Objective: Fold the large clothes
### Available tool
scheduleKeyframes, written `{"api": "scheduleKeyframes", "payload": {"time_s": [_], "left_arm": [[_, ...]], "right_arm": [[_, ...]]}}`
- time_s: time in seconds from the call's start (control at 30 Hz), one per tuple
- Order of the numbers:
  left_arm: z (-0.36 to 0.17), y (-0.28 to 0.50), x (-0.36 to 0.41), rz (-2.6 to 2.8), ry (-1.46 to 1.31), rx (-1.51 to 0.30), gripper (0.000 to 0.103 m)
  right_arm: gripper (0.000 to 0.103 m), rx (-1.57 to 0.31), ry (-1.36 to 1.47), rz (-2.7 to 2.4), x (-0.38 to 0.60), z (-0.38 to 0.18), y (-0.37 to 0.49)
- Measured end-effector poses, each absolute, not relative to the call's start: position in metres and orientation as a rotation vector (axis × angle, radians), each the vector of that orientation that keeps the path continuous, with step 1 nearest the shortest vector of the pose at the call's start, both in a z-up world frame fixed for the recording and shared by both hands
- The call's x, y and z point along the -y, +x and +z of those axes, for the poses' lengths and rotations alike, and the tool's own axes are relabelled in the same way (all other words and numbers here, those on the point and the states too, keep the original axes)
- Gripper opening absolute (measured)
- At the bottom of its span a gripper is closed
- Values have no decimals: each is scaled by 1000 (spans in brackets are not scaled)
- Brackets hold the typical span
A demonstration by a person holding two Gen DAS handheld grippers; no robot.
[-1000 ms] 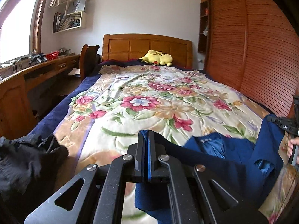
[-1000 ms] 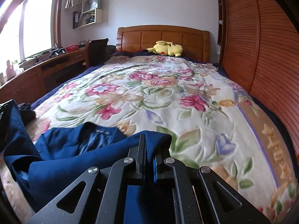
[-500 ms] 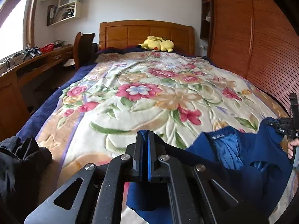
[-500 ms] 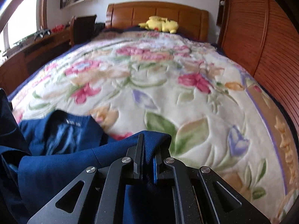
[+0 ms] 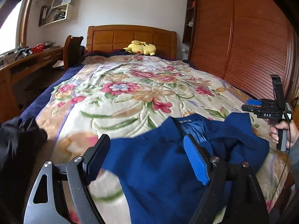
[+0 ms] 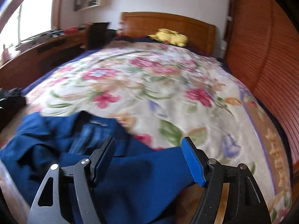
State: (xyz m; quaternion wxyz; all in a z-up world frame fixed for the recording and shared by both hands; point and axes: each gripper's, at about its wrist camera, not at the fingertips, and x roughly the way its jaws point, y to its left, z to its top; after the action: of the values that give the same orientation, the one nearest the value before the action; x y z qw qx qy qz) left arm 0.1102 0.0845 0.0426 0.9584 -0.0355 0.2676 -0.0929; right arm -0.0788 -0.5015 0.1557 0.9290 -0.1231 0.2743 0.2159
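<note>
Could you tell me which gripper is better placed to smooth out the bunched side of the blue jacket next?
Probably the right gripper: open, with the blue jacket's rumpled folds just ahead.

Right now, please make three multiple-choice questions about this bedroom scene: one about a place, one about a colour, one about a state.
1. Where does the yellow plush toy lie?
A. at the headboard end of the bed
B. on the desk
C. on the floor

2. What colour is the jacket on the floral blanket?
A. red
B. blue
C. white

3. How do the left gripper and the right gripper stand?
A. both shut on the jacket
B. one open, one shut
C. both open

Answers: 1 A, the toy rests just before the headboard. 2 B, the cloth is deep blue in both views. 3 C, each view shows its jaws spread wide above the cloth.
</note>
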Motion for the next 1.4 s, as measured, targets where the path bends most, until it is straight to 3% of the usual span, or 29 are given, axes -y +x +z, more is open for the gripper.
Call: {"api": "scheduleKeyframes", "payload": {"time_s": [0.3, 0.67, 0.7, 0.77, 0.83, 0.9, 1.17, 1.4], "left_arm": [[20, 74, -92, -176, -72, -573, 81], [-14, 80, -97, -222, -74, -642, 81], [-14, 80, -97, -227, -76, -644, 81], [-15, 81, -96, -239, -80, -647, 81], [-16, 81, -95, -247, -82, -650, 81], [-17, 83, -92, -254, -80, -658, 81], [-26, 90, -87, -254, -53, -706, 81], [-33, 90, -84, -243, -44, -731, 81]], "right_arm": [[74, -618, -341, 709, 415, 134, -129], [74, -738, -460, 797, 372, 109, -112], [72, -743, -471, 804, 369, 109, -110], [54, -729, -502, 807, 364, 111, -109], [19, -701, -523, 819, 362, 115, -109], [11, -665, -564, 812, 356, 118, -108], [10, -539, -503, 677, 347, 153, -68], [10, -542, -566, 523, 306, 130, -19]]}}
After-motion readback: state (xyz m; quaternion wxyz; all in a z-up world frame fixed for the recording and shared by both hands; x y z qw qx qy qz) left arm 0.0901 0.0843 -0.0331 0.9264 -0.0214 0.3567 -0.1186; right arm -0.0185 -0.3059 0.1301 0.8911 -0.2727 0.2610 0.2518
